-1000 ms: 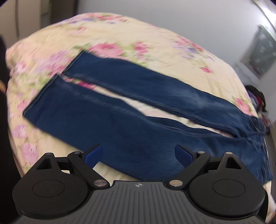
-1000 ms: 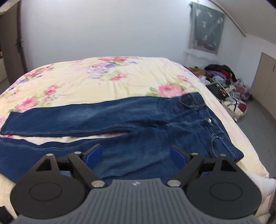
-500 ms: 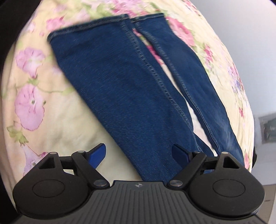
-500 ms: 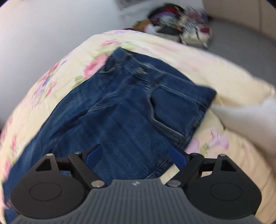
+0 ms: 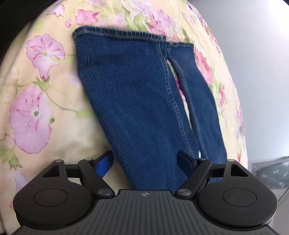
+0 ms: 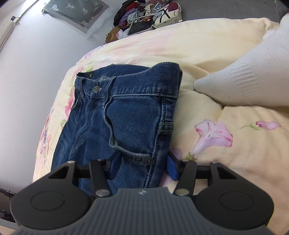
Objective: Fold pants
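Observation:
Blue jeans lie flat on a flowered bedspread [image 5: 36,90]. In the left wrist view the two legs [image 5: 130,101] run away from me to their hems [image 5: 119,34]. My left gripper [image 5: 145,160] is low over the near leg, jaws closing. One pad [image 5: 105,162] sits just outside the leg's edge and the other over the denim, with no clear pinch. In the right wrist view the waistband and front pocket [image 6: 130,115] show. My right gripper [image 6: 143,167] straddles the hip-side edge, jaws closing with denim between the pads [image 6: 171,169].
A person's foot in a white sock [image 6: 252,81] rests on the bedspread [image 6: 234,162] right of the waistband. Beyond the bed's far edge a pile of clothes and bags [image 6: 148,16] lies on the floor below a cloth [image 6: 75,12] on the wall.
Both grippers have dropped toward the jeans and rolled. The left now sits over the near leg, the right at the hip by the pocket. Both pairs of jaws have narrowed.

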Tool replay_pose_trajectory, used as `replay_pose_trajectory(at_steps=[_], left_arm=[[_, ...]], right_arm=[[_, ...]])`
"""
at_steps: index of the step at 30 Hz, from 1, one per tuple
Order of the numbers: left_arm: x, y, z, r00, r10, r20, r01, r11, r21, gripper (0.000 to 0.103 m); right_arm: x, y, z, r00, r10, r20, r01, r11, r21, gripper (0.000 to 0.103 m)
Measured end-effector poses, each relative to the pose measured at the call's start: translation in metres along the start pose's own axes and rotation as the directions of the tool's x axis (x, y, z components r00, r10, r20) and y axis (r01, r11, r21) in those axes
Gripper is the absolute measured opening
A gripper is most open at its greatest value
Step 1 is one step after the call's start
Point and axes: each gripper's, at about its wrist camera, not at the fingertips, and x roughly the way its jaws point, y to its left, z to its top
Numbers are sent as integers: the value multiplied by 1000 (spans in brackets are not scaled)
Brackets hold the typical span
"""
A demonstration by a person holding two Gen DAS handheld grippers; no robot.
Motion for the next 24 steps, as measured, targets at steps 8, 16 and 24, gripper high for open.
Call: replay_pose_trajectory(at_steps=[8,16,24], left_arm=[[-14,11,8,997,-14,72,18,998,-54,3],[-40,-33,15,981,-134,142,124,989,79,3],[-39,-87,46,971,-198,136,180,975,132,3]], right_arm=[[7,-7,10,999,50,10,-51,996,71,18],[-13,6,15,989,138,47,-142,985,99,16],[-33,56,42,964,258,68,-264,959,105,16]])
